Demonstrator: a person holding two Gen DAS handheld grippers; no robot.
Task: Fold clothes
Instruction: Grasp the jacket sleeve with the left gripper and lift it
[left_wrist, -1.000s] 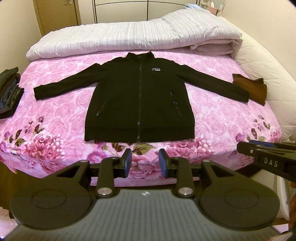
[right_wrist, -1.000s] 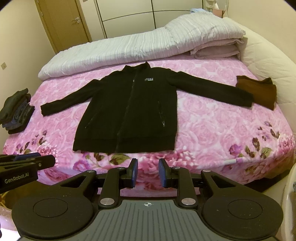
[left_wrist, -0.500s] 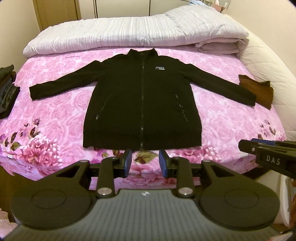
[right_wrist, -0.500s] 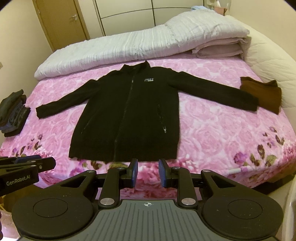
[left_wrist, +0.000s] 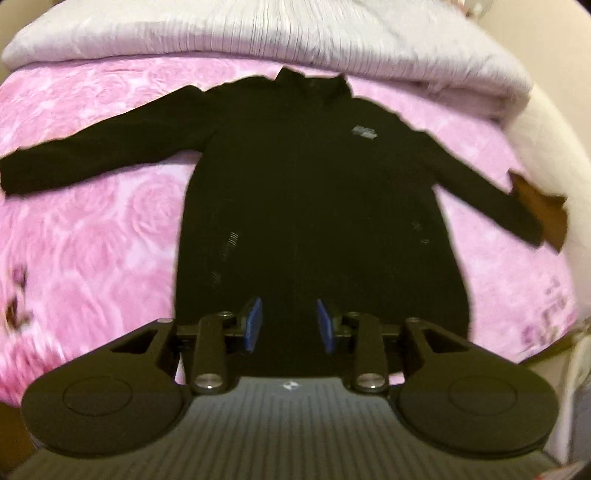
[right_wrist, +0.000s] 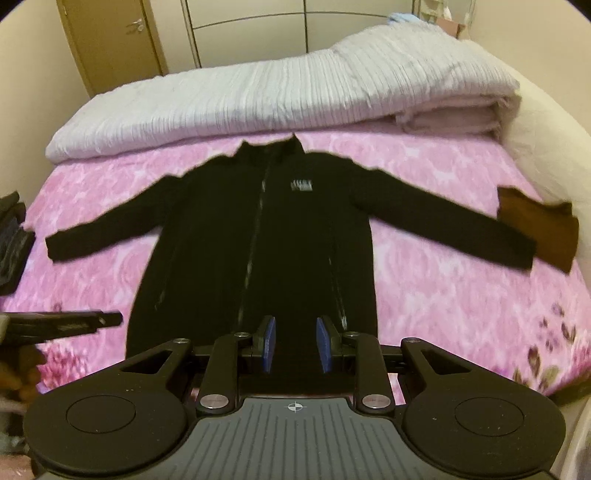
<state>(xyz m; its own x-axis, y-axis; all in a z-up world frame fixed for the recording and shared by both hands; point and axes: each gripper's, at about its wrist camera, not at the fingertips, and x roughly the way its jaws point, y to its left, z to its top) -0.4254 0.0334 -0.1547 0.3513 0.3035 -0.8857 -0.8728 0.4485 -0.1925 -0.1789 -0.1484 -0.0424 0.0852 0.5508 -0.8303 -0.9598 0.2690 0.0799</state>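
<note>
Jacket (right_wrist: 258, 236): black, zipped, lies flat and face up in the middle of the bed; collar toward the far quilt, hem toward the near bed edge.
Long axis: body runs from near to far along the zip; sleeves spread out to either side, across the bed.
Left sleeve end (right_wrist: 59, 247): bare pink sheet all round it, open room on that side.
Right sleeve end (right_wrist: 517, 251): touches or overlaps a brown folded garment (right_wrist: 535, 225) near the bed's right edge; little room there.
Bed (right_wrist: 443, 295): pink rose sheet, free strips on both sides of the body.
Quilt (right_wrist: 258, 96): pale, rolled along the far edge, just beyond the collar.
Dark clothes pile (right_wrist: 11, 240): at the left bed edge, apart from the sleeve.
Left tool (left_wrist: 290, 325): over the hem, jaws parted, empty.
Right tool (right_wrist: 294, 345): over the hem, jaws parted, empty.
</note>
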